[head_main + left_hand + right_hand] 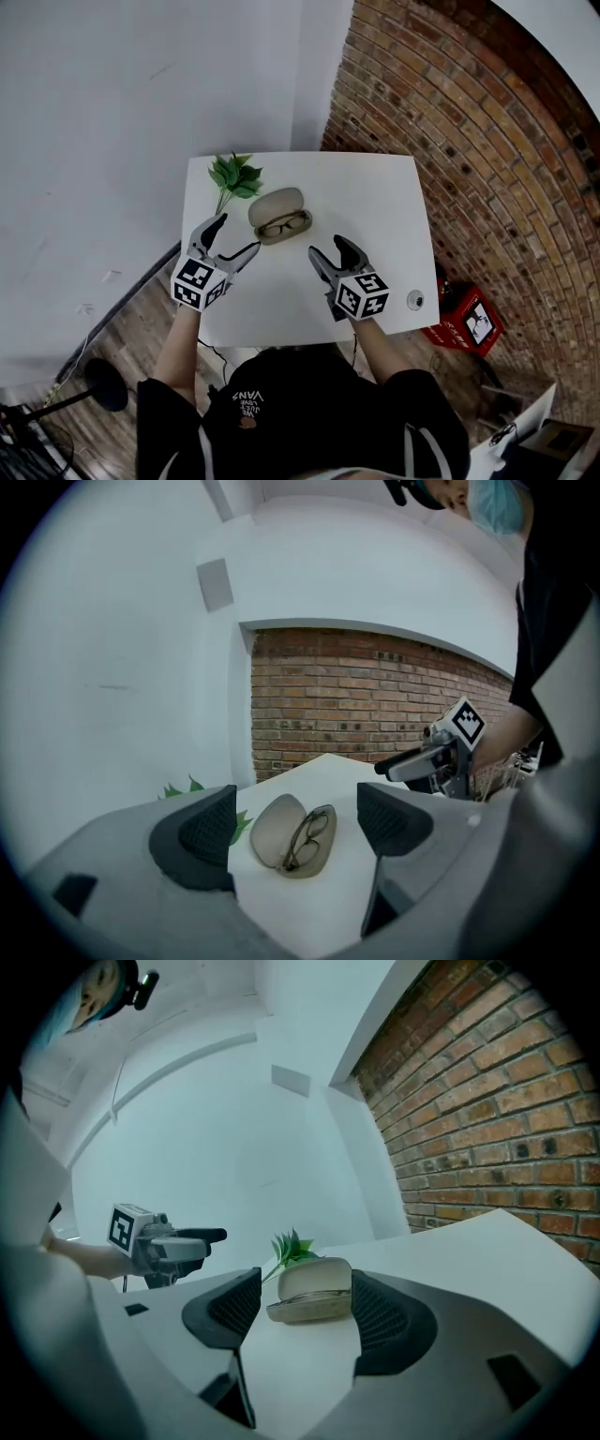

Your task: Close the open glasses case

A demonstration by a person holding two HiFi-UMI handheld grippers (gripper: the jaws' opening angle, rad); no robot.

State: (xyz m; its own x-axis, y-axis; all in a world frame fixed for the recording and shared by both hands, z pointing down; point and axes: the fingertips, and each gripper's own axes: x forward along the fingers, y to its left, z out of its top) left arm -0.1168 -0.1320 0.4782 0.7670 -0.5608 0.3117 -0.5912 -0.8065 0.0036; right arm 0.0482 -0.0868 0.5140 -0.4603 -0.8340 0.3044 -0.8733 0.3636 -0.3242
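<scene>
The left gripper (238, 232) and the right gripper (326, 245) are hovering with jaws apart and empty, one at each side of the beige oval hard-shell glasses case (279, 216) and near it. The case is lying open, with dark-framed spectacles (283, 226) showing inside. Nothing is touching it, so I judge the closing is not yet begun.

I hold my left gripper (238, 232) out in front of me, and its jaws are wide apart. My right gripper (326, 245) is off to its side, well apart from it, and its jaws are open too. Both point away from me and lean in toward each other. My left arm (176, 356) and right arm (380, 352) reach forward.
</scene>
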